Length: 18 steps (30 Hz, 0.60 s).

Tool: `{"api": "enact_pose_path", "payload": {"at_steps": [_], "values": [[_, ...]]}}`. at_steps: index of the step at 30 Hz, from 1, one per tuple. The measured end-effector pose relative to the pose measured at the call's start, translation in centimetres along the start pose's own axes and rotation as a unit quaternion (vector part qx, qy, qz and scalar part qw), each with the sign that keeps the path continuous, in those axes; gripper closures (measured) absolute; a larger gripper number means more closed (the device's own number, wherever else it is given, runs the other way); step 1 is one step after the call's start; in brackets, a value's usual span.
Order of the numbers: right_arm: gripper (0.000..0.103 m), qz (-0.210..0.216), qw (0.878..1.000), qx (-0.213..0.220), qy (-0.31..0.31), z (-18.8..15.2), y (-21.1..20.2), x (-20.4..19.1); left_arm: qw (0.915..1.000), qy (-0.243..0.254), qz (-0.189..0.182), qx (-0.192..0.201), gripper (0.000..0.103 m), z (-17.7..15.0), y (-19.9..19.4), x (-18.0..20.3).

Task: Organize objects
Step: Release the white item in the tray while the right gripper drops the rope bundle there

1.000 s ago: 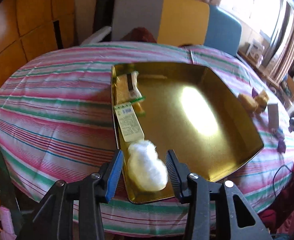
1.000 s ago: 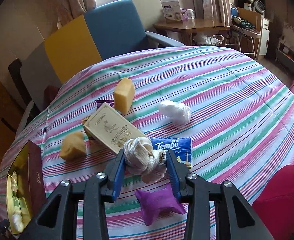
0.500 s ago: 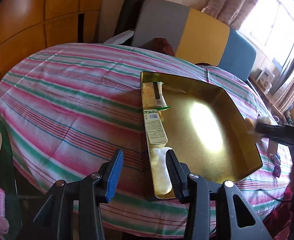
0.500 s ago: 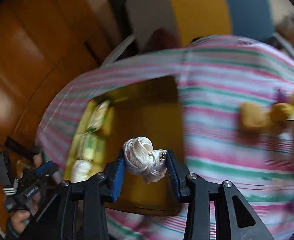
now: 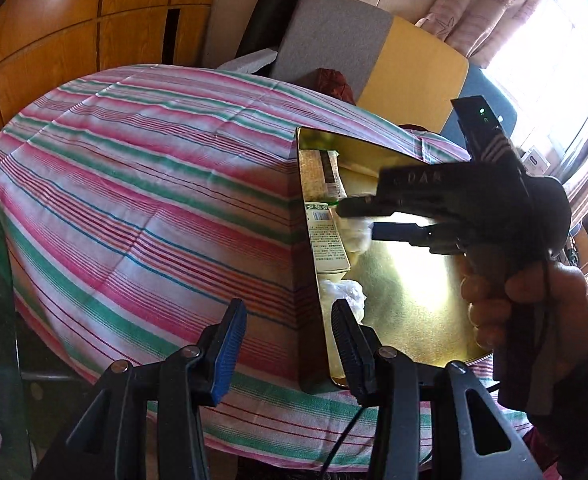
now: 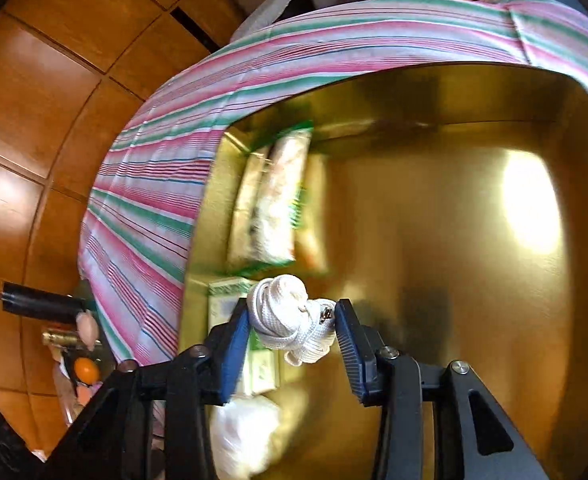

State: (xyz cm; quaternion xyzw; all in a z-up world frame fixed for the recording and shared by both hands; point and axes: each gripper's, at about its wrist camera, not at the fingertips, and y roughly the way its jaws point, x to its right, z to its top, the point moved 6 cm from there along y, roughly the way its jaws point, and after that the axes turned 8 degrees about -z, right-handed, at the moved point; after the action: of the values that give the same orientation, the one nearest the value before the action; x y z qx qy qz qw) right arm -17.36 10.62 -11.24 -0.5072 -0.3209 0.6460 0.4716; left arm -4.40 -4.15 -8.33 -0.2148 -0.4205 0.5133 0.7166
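A gold metal tin (image 5: pixel 413 292) (image 6: pixel 445 216) sits on the striped tablecloth. Along its left wall lie snack packets (image 6: pixel 278 208), a green-and-white box (image 5: pixel 327 246) (image 6: pixel 262 368) and a white plastic wad (image 5: pixel 343 294) (image 6: pixel 246 432). My right gripper (image 6: pixel 292 324) is shut on a coiled white rope (image 6: pixel 290 324) and holds it inside the tin, above the box. It shows in the left wrist view (image 5: pixel 357 216), reaching in from the right. My left gripper (image 5: pixel 288 336) is open and empty at the tin's near left corner.
The striped tablecloth (image 5: pixel 154 200) spreads left of the tin. Grey, yellow and blue chairs (image 5: pixel 373 64) stand behind the table. Wooden panels (image 5: pixel 74 32) line the left wall. Small toys (image 6: pixel 84 360) lie below the table edge.
My right gripper carried the rope from the far tabletop into the tin. My left gripper pulled back from the white wad, leaving it in the tin.
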Motion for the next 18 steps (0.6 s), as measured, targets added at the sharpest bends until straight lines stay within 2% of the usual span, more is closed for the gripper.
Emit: {"api": "enact_pose_path", "payload": {"at_steps": [6,8,10,12,18], "values": [[0.043,0.009,1.000,0.021,-0.001,-0.5,-1.4,0.6,1.0000,0.001,0.002,0.003,0.059,0.0,-0.1,0.0],[0.040,0.001,0.999,0.034,-0.004,-0.7,-2.5,1.0,1.0000,0.004,0.002,0.004,0.059,0.0,-0.2,0.3],[0.031,-0.009,0.999,0.049,-0.013,-1.2,-4.2,1.9,1.0000,0.008,0.002,0.004,0.059,-0.1,-0.2,0.6],[0.027,-0.019,0.998,0.064,-0.023,-2.0,-5.6,2.7,0.9999,0.012,-0.001,0.003,0.058,-0.1,-0.1,1.1],[0.020,-0.048,0.993,0.097,-0.044,-4.3,-10.1,6.1,0.9994,0.032,-0.012,0.000,0.058,-0.1,0.0,3.4]]}}
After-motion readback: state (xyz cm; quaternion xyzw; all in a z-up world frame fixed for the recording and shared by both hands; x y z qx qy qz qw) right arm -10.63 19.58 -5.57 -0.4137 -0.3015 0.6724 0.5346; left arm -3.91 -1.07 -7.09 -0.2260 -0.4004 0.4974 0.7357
